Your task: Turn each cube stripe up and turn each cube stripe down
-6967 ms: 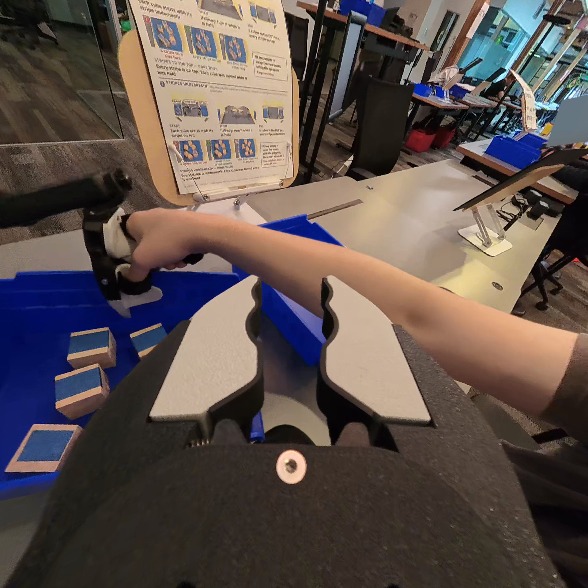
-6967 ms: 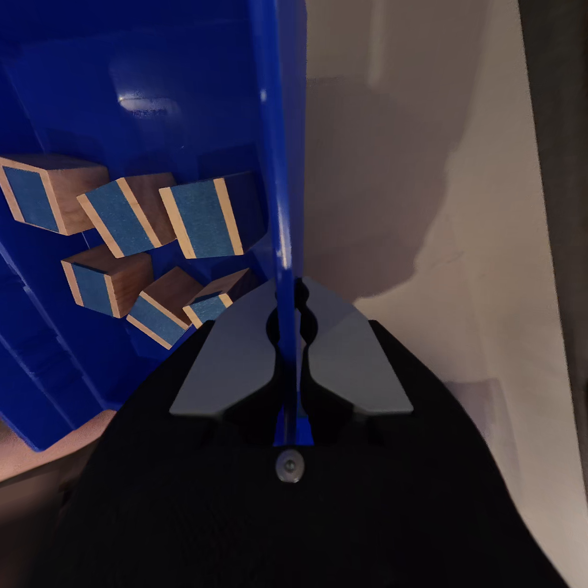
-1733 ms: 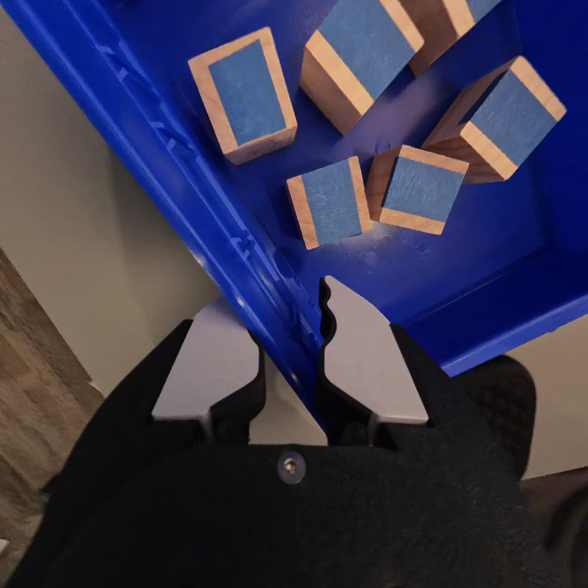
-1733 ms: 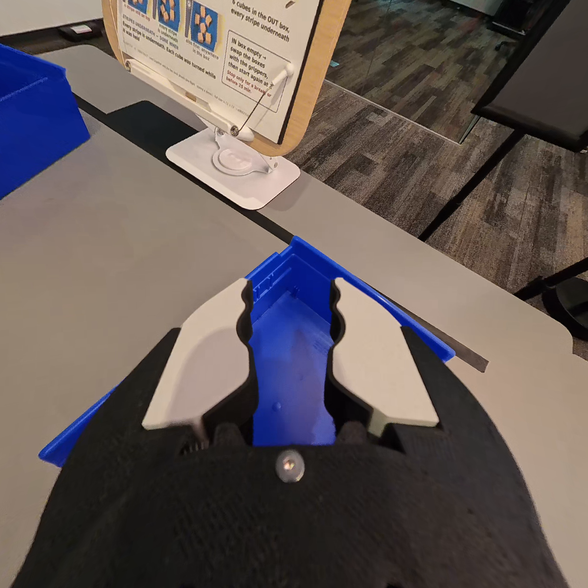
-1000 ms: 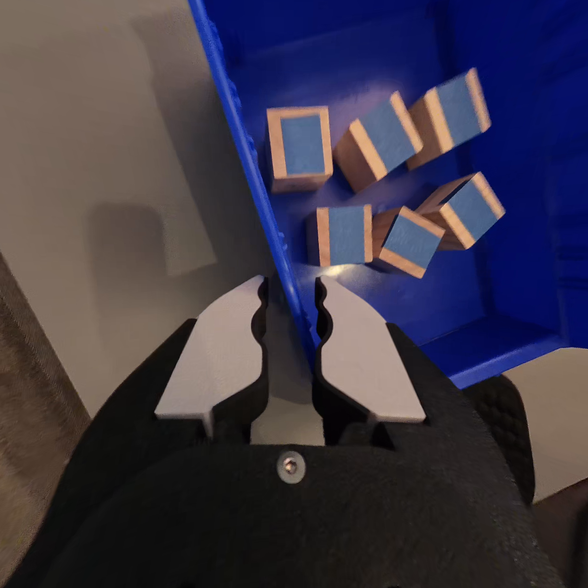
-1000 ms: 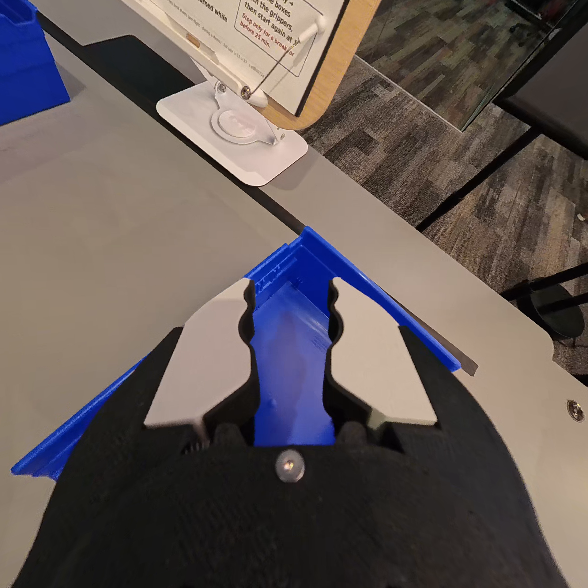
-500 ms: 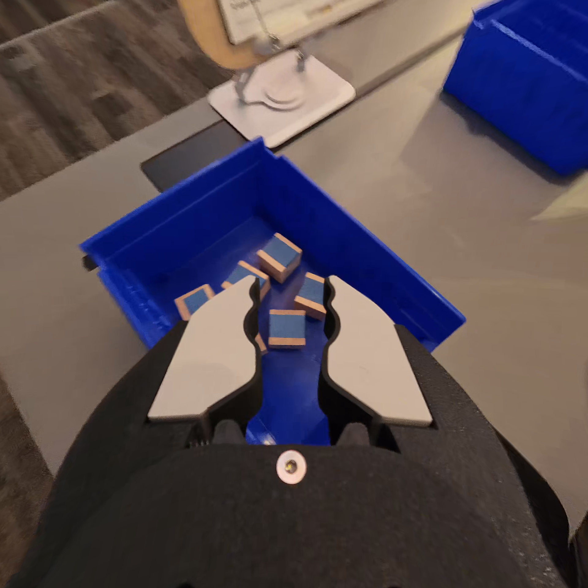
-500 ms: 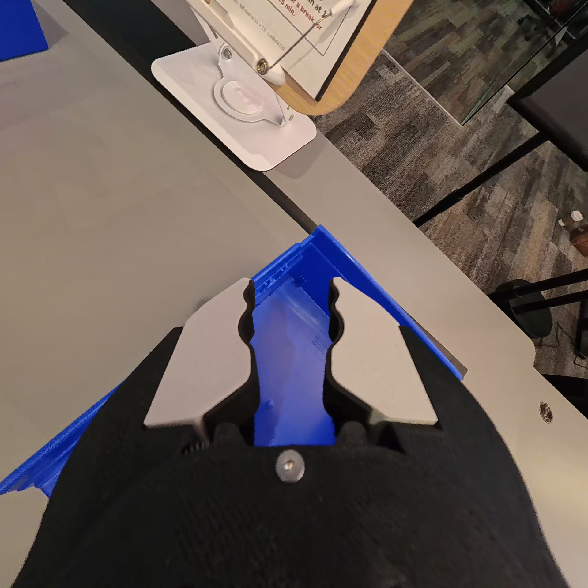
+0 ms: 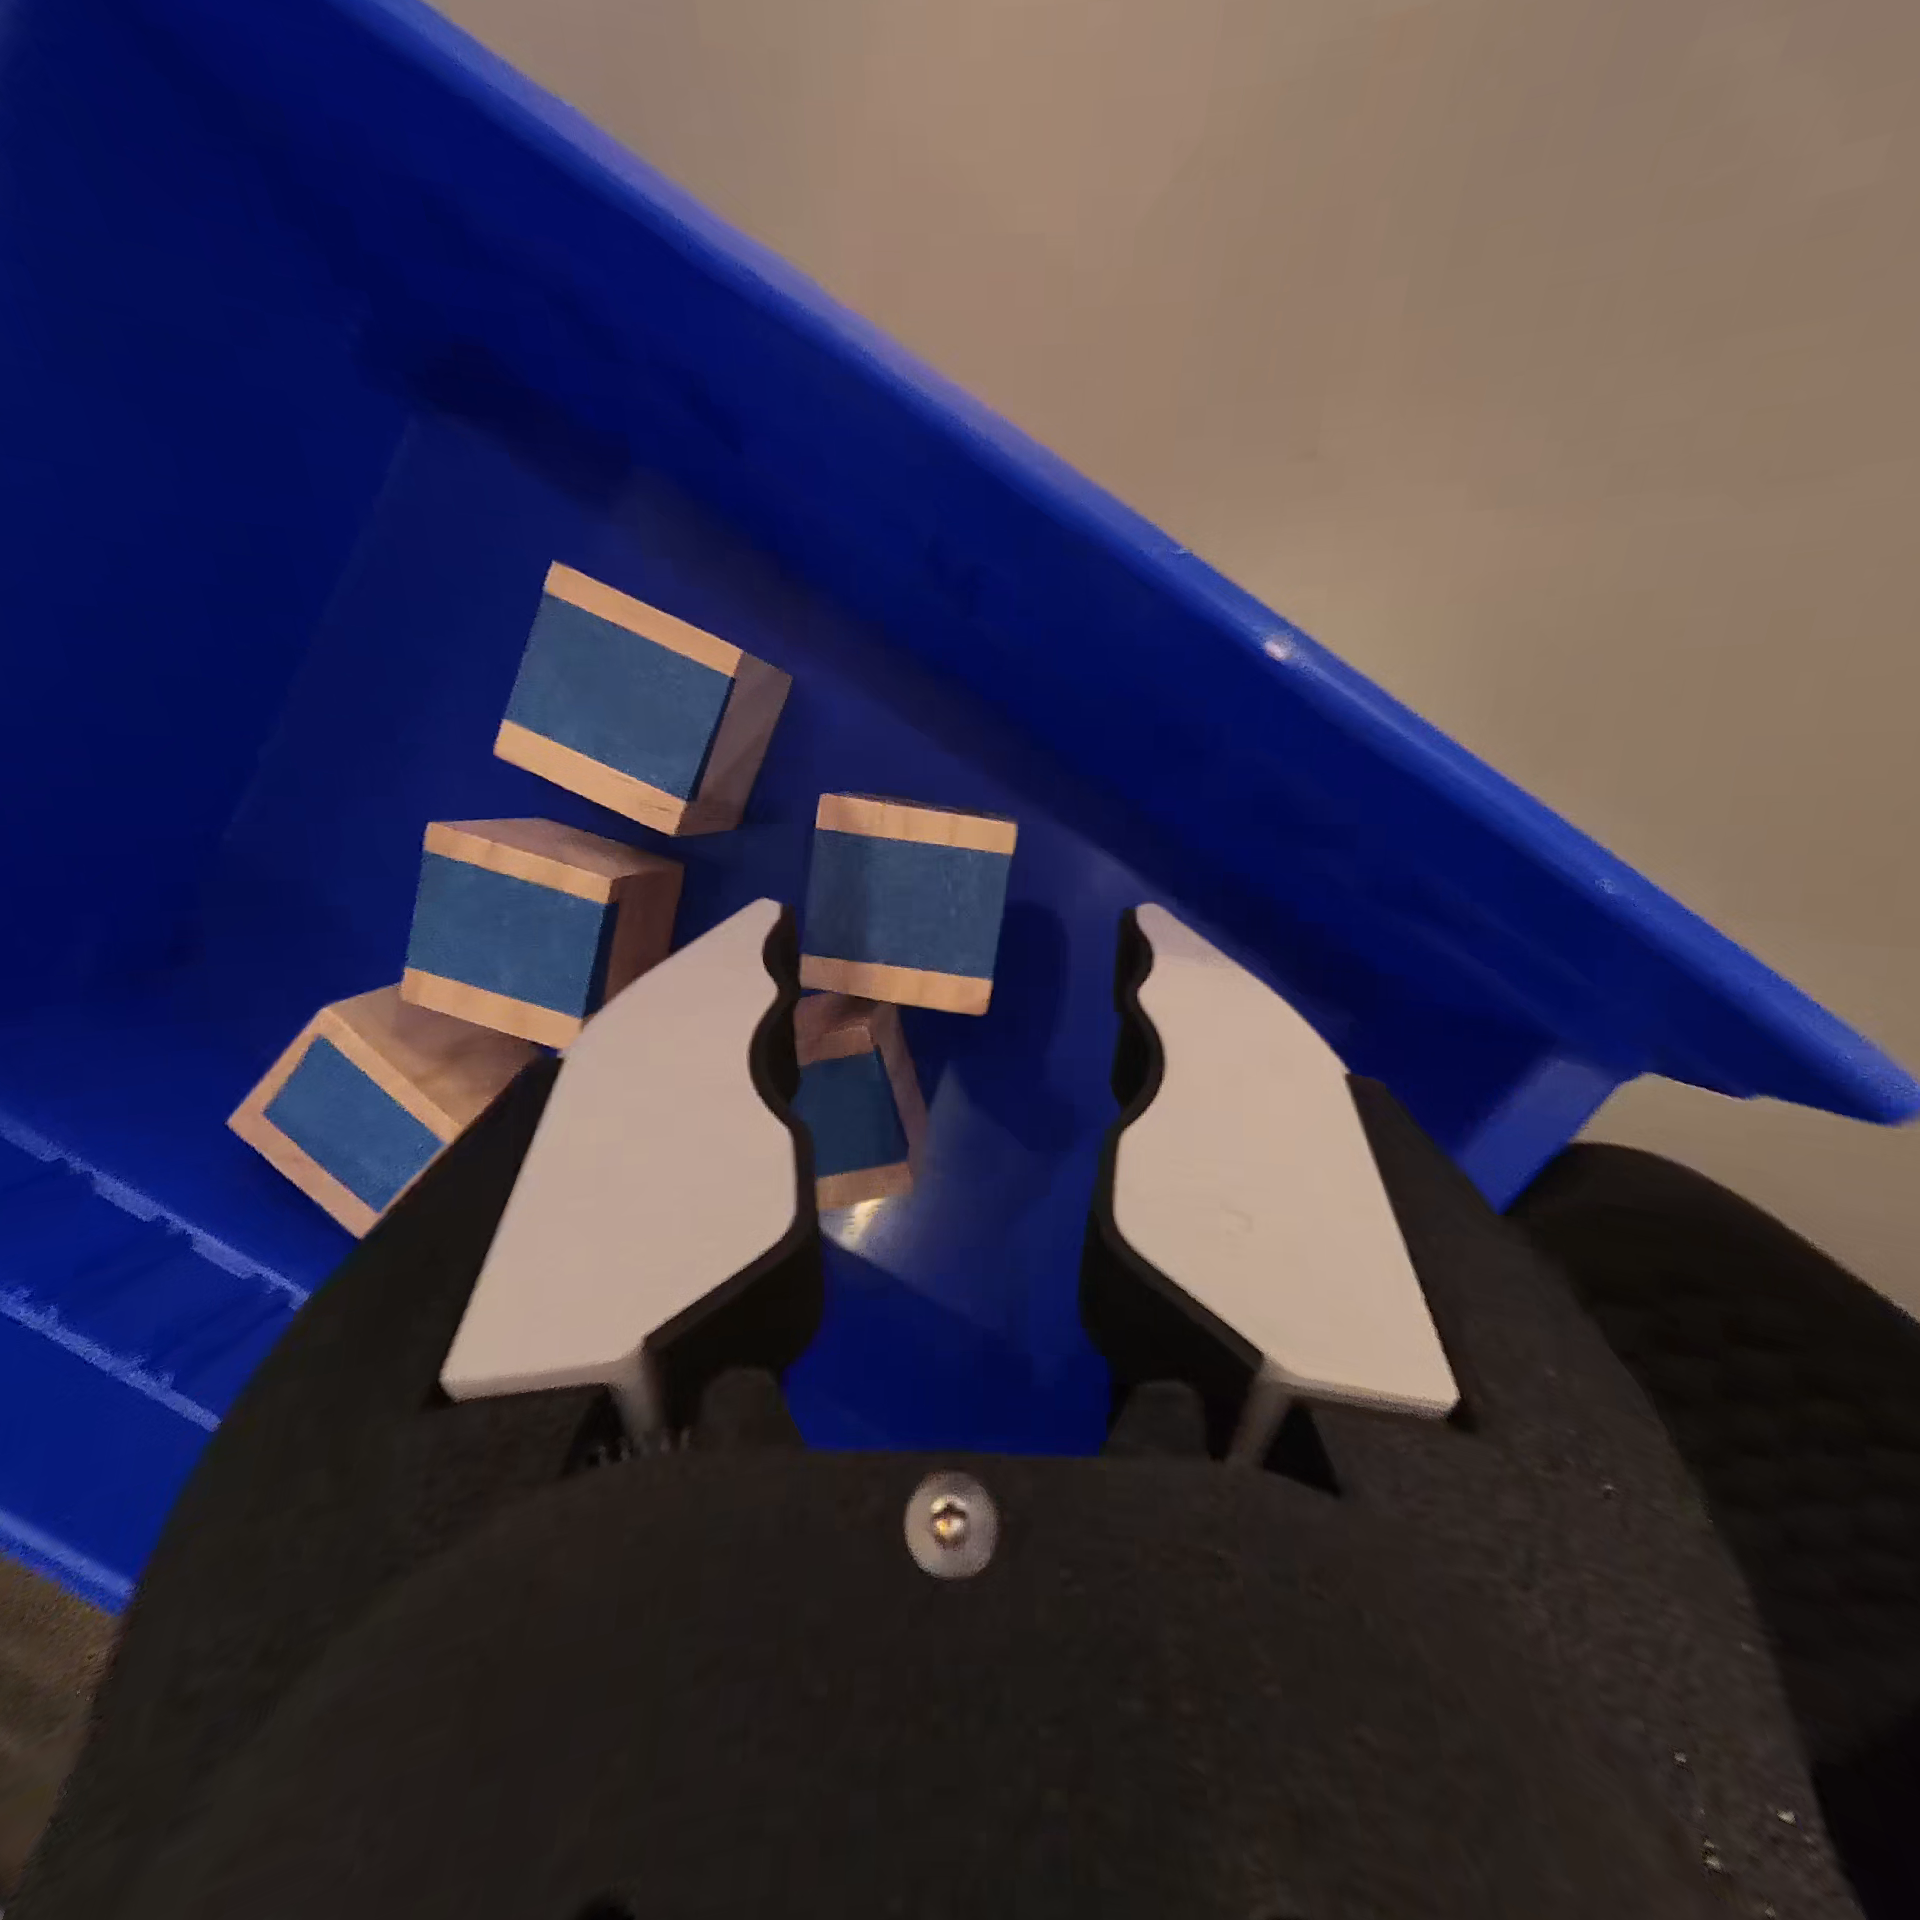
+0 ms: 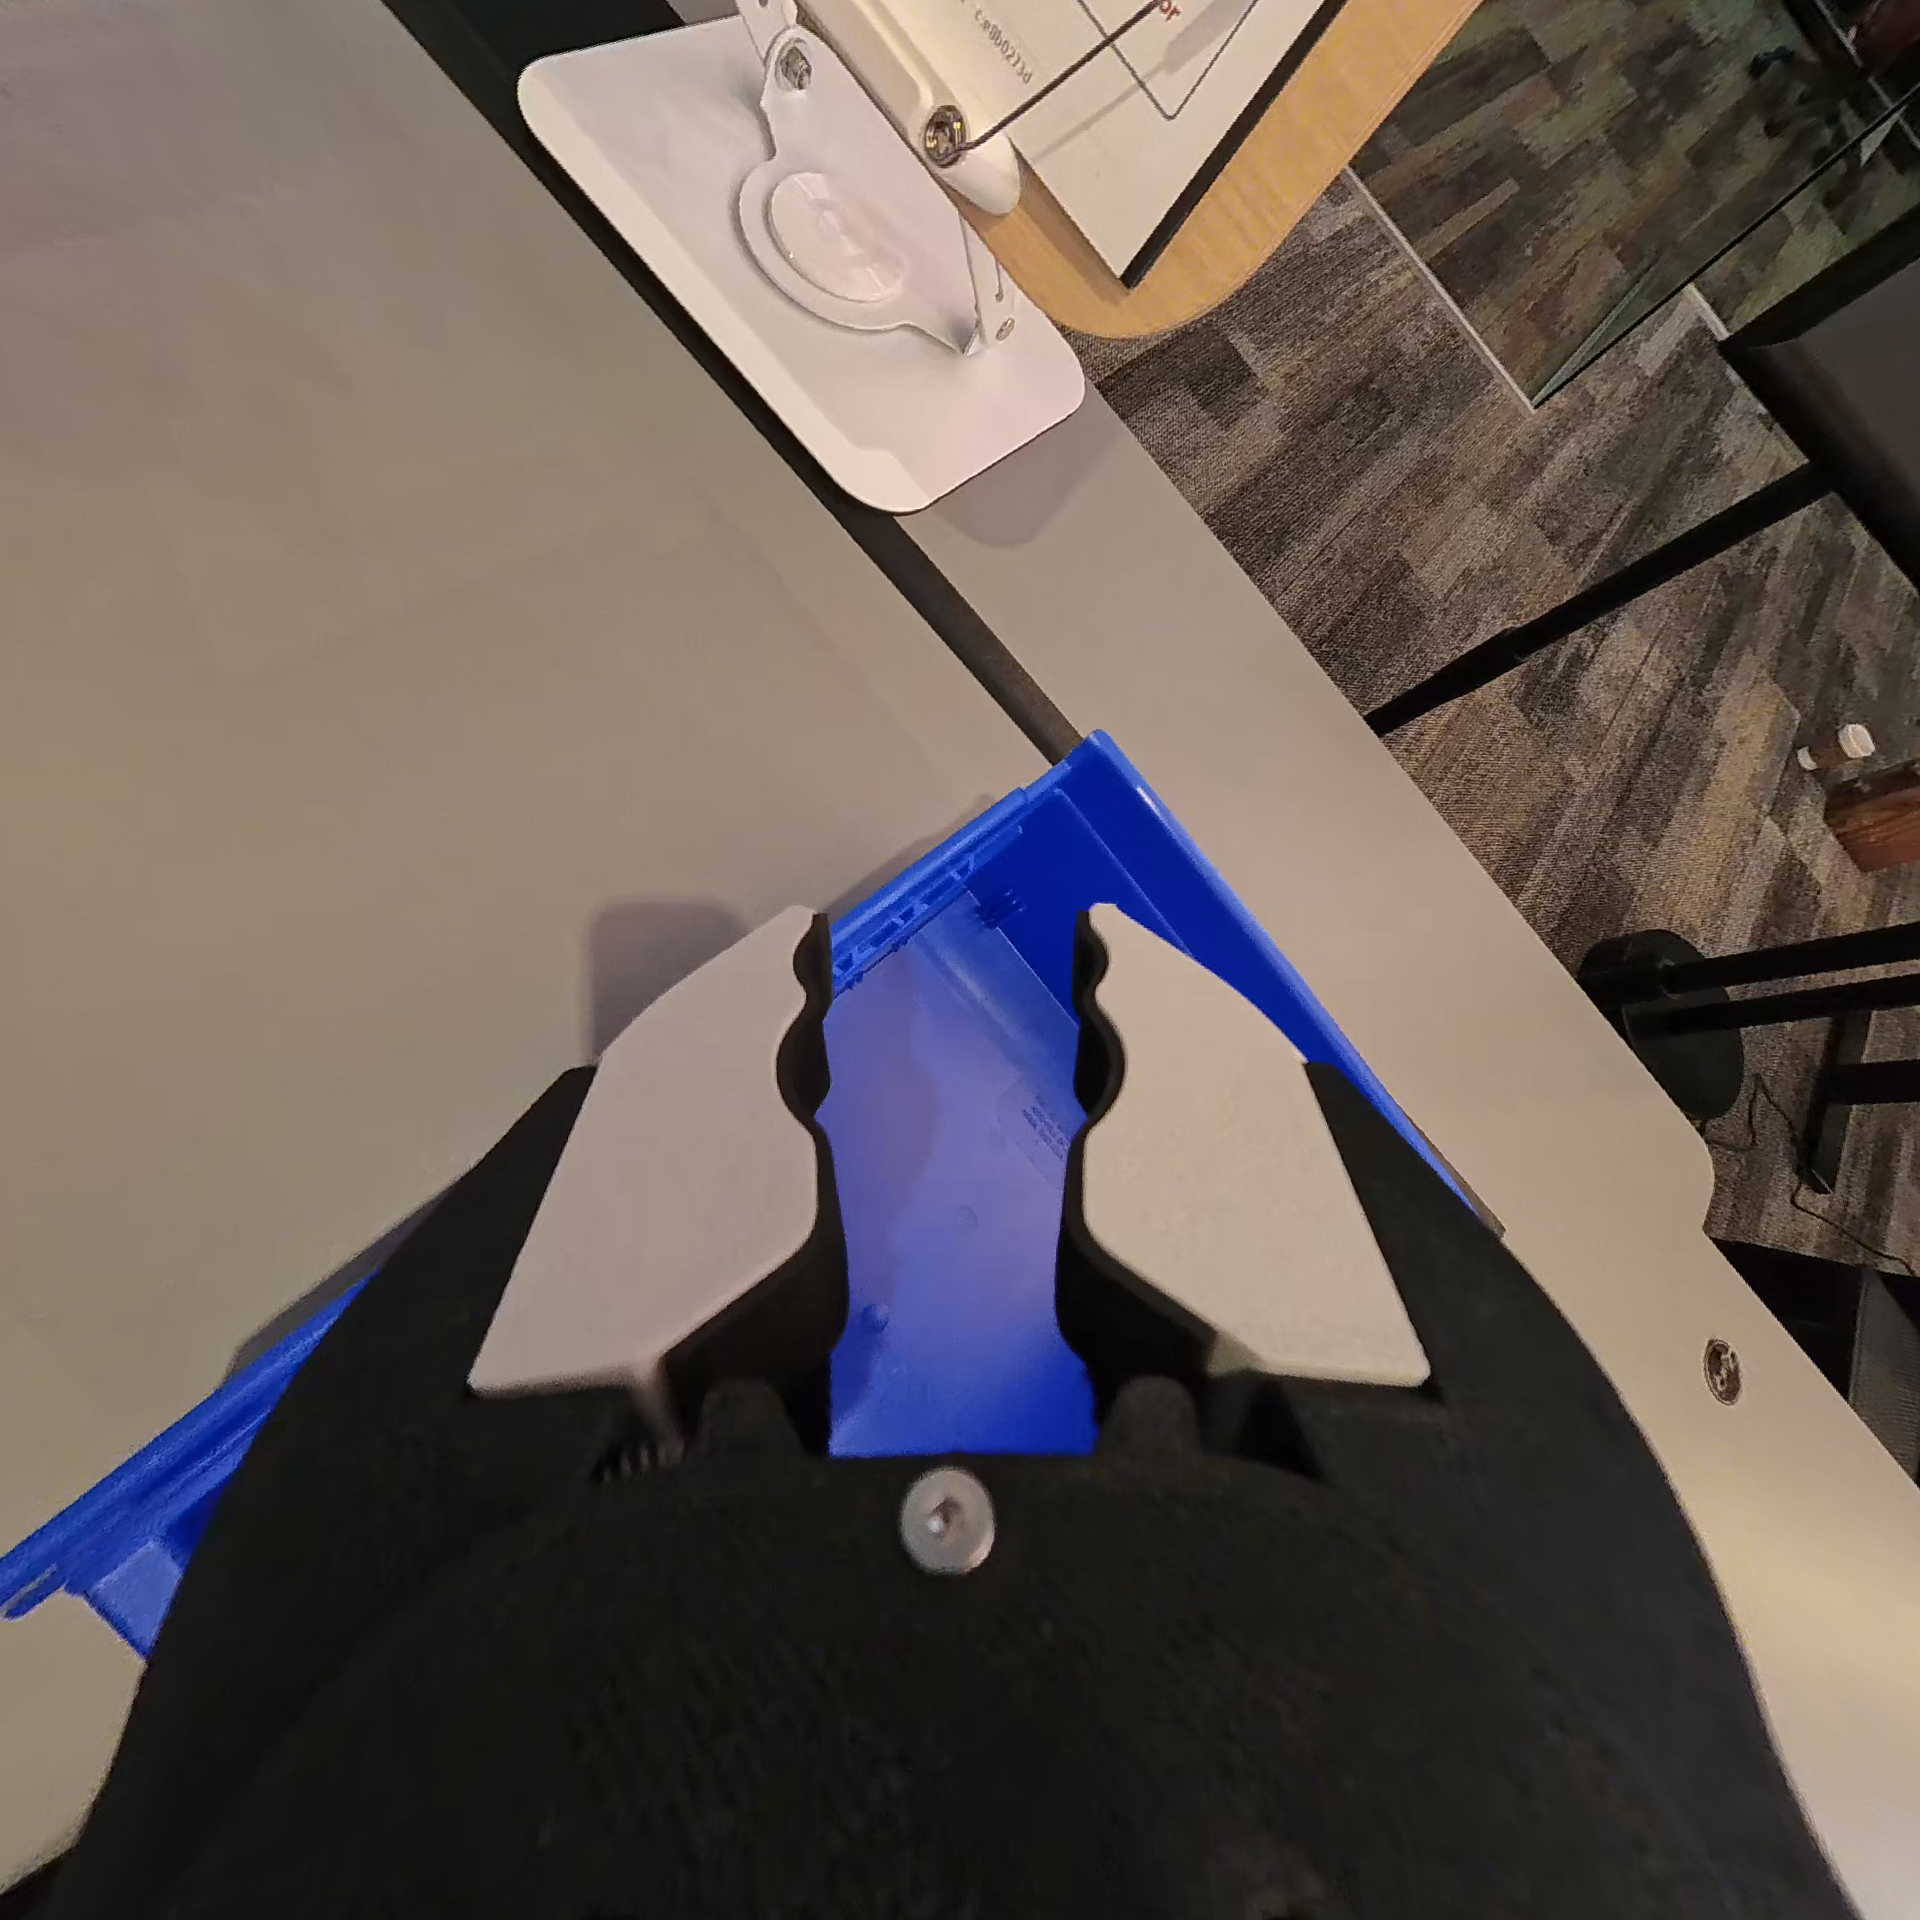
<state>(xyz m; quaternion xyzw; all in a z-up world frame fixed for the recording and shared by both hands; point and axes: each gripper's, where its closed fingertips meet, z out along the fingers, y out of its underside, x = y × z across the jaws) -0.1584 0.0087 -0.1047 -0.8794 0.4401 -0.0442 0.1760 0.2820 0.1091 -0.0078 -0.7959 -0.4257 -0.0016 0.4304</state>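
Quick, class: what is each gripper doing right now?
Left gripper: open, holding nothing, over the cubes in the blue bin.
Right gripper: open, holding nothing.

Your left gripper (image 9: 951, 925) sits over the blue bin (image 9: 1039, 582) with its jaws spread and nothing between them. Five wooden cubes show on the bin floor, blue stripe faces toward the camera: farthest cube (image 9: 634, 701), middle-left cube (image 9: 520, 930), nearest-left cube (image 9: 358, 1117), centre cube (image 9: 904, 904), and one partly hidden cube (image 9: 852, 1112) behind your left finger (image 9: 665, 1143).
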